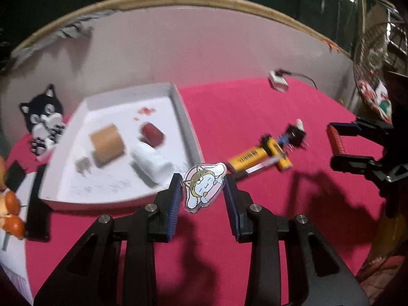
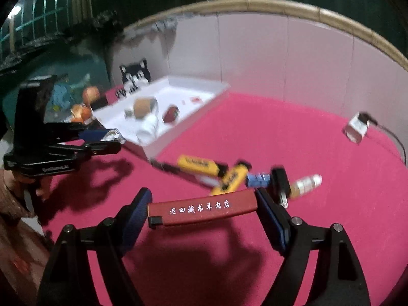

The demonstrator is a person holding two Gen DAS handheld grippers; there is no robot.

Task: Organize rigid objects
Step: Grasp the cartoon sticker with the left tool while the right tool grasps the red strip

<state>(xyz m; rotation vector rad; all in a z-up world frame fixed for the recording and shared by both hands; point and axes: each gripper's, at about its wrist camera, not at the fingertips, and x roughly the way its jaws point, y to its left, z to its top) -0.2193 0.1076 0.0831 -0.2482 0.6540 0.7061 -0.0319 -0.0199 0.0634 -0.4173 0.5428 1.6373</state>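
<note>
My left gripper (image 1: 203, 181) is shut on a flat cartoon-cat charm (image 1: 204, 191) and holds it above the red cloth, just right of the white tray's (image 1: 187, 125) near corner. In the tray lie a brown cylinder (image 1: 108, 144), a red piece (image 1: 152, 134) and white pieces (image 1: 153, 163). My right gripper (image 2: 202, 196) is shut end to end on a dark red lighter (image 2: 201, 210) with white lettering, lifted off the cloth. In the left wrist view the right gripper (image 1: 332, 142) shows at the far right. In the right wrist view the left gripper (image 2: 118, 139) shows at the left, by the tray (image 2: 178, 132).
Yellow lighters (image 2: 196, 164) (image 2: 230, 179), a blue-and-black block (image 2: 267, 179) and a small bottle (image 2: 306, 185) lie on the red cloth. A white charger (image 2: 355, 127) with its cable sits by the back wall. A black cat figure (image 1: 44, 117) stands behind the tray.
</note>
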